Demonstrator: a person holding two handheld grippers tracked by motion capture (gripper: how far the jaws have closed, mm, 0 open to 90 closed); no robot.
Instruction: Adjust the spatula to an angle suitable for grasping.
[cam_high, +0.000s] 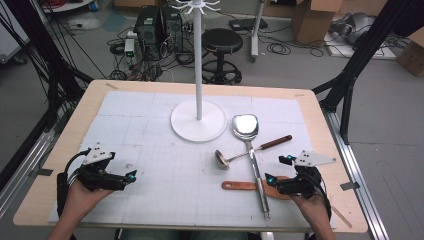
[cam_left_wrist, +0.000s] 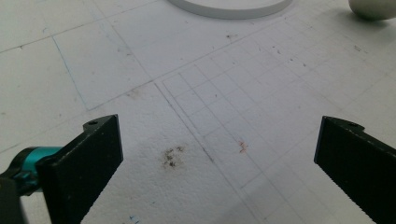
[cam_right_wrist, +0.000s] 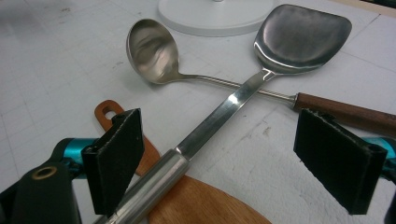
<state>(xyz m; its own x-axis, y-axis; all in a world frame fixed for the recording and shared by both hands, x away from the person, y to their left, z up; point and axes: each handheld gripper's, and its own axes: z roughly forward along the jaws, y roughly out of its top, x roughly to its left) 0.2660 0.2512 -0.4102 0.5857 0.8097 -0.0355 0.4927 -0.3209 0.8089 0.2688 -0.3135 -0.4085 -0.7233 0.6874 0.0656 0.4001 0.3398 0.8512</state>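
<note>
Right gripper (cam_high: 274, 170) sits at the table's (cam_high: 320, 125) near right, jaws wide, pads clear of everything. The steel turner (cam_right_wrist: 243, 93) runs between them, handle passing just beside the left pad; it lies across the wooden spatula (cam_right_wrist: 201, 205) and crosses over the ladle (cam_right_wrist: 154, 51) stem. Turner blade lies just beside the white stand base (cam_high: 198, 121). Left gripper (cam_high: 131, 175) rests at the near left, jaws wide over the bare gridded mat (cam_left_wrist: 224, 93), holding nothing
</note>
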